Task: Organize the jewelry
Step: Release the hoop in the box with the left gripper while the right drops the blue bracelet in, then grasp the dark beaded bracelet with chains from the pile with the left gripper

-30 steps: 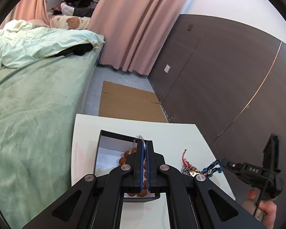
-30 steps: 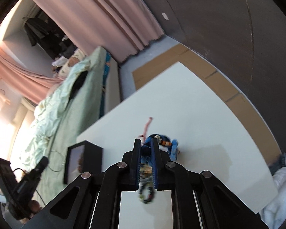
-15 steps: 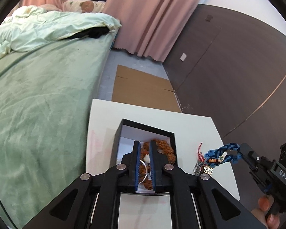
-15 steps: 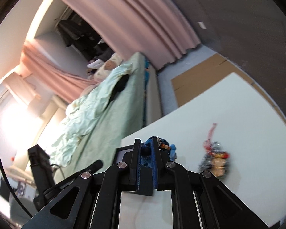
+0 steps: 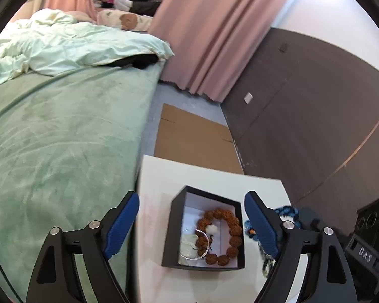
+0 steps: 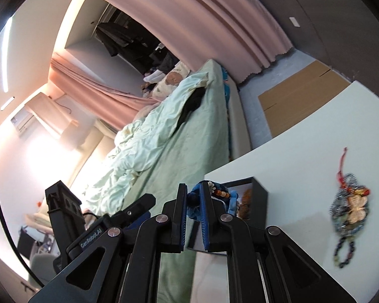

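Note:
A black box [image 5: 173,229] with a white lining sits on the white table [image 5: 159,176]. Inside lie a brown bead bracelet [image 5: 230,227], a thin clear bangle [image 5: 198,246] and a small white piece. My left gripper [image 5: 192,224] is open above the box, its jaws wide on either side. My right gripper [image 6: 192,202] is shut on a blue braided bracelet [image 6: 224,194] and holds it in the air beside the box [image 6: 260,199]. The blue bracelet also shows in the left wrist view [image 5: 288,210]. A heap of mixed bead jewelry [image 6: 348,212] lies on the table to the right.
A bed with a green cover [image 5: 50,151] runs along the table's left side. Flat cardboard [image 5: 192,139] lies on the floor beyond the table. A dark panel wall [image 5: 315,126] stands on the right, pink curtains [image 5: 214,38] at the back.
My left gripper has let go of the brown bracelet into the box, opened wide and risen. My right gripper has lifted the blue bracelet off the heap and carried it toward the box.

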The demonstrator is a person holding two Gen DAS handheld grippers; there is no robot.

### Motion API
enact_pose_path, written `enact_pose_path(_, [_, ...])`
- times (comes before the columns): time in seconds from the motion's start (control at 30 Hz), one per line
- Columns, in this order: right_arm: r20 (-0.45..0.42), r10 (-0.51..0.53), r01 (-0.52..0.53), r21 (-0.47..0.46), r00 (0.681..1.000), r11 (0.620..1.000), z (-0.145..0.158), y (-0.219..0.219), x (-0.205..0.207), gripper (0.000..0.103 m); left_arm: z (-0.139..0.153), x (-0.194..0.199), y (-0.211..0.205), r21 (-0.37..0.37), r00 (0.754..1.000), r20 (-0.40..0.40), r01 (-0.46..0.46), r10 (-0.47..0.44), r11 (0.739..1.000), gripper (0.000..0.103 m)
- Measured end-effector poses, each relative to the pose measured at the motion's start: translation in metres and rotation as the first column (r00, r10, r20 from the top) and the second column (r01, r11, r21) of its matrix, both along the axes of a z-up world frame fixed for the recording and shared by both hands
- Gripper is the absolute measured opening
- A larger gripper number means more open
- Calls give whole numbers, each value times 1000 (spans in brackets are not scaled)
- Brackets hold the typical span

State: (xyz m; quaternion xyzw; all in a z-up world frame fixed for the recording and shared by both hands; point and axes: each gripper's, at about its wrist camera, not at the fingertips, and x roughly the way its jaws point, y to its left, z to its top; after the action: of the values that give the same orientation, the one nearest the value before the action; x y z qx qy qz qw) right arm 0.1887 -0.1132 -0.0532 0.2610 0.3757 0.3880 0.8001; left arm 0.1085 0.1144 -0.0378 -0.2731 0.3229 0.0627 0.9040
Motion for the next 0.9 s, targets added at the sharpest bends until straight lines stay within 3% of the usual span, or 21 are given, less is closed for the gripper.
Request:
enact_pose_path(0.1, [-13, 26, -26, -2, 1000, 1000, -4, 8, 0, 14, 0, -2, 8, -24, 1000, 9, -24, 24, 999, 91])
enact_pose_path(0.13, [-27, 41, -41, -13, 999, 999, -6, 11, 1, 22, 0, -3, 10, -27, 1000, 10, -26, 26, 999, 91])
enact_pose_path(0.17, [-45, 50, -52, -29, 998, 998, -9, 12, 2, 41, 0, -3, 10, -29, 1000, 11, -26, 26, 999, 91])
enact_pose_path(0.23, [-44, 10, -13, -59, 999, 998, -11, 5, 1, 64, 2, -3, 8, -26, 1000, 14, -21, 21, 999, 91])
enact_pose_path(0.43, [-47, -46, 42, -80, 998, 996, -7, -24, 0, 66, 6, -3, -3, -28, 999, 31, 6, -5, 1000, 91])
enact_pose_path(0.63, [-29, -130, 122, -194, 991, 973, -4, -54, -6, 66, 11, -3, -26, -14, 997, 55, 52, -51, 999, 91])
enact_pose_path(0.9, [-58, -222, 205, -214, 973, 955, -5, -96, -6, 66, 12, -2, -60, 31, 985, 63, 160, -161, 987, 91])
